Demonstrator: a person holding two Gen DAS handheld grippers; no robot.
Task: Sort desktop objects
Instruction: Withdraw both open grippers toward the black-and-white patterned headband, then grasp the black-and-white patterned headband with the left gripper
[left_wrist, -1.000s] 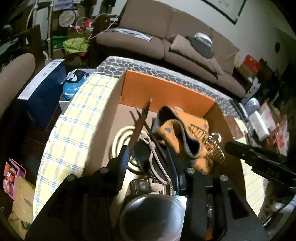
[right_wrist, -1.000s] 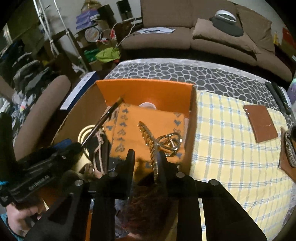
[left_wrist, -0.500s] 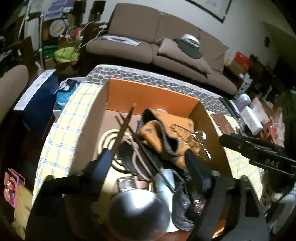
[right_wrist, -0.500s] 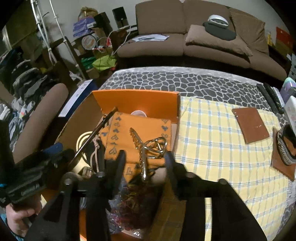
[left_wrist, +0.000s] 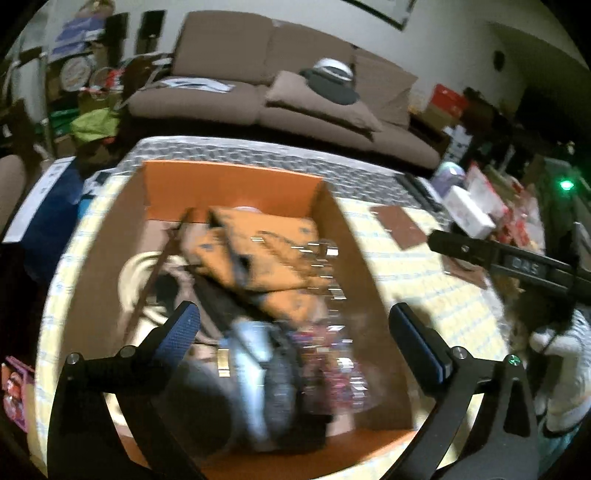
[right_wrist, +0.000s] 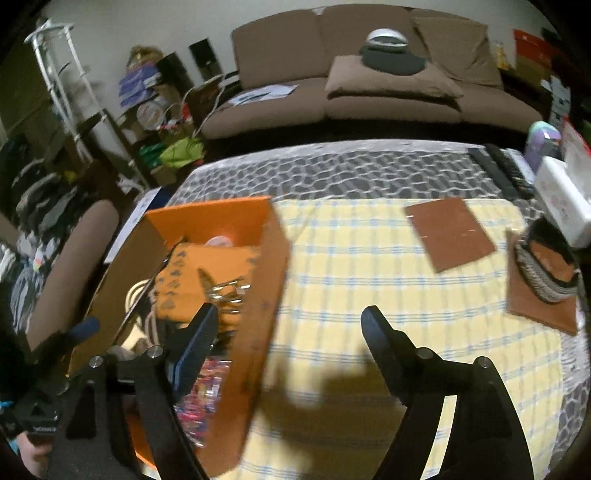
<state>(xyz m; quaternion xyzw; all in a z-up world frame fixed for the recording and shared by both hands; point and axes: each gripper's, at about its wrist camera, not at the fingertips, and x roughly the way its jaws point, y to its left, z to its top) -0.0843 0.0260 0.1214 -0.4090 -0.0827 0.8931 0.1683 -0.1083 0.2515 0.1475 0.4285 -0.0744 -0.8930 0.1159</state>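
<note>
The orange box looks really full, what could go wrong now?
The orange box is heaped, so the gold hair claw lying on top of the orange cloth might slide off. The right tool, jaws opening and empty, straddles the box's wall and could bump it. Motion blur makes aiming harder.

The right gripper (left_wrist: 524, 264) body reads "DAS".

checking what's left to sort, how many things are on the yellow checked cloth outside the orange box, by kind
brown flat mats: 2
grey woven band, lying on the nearer mat: 1
total: 3
</note>
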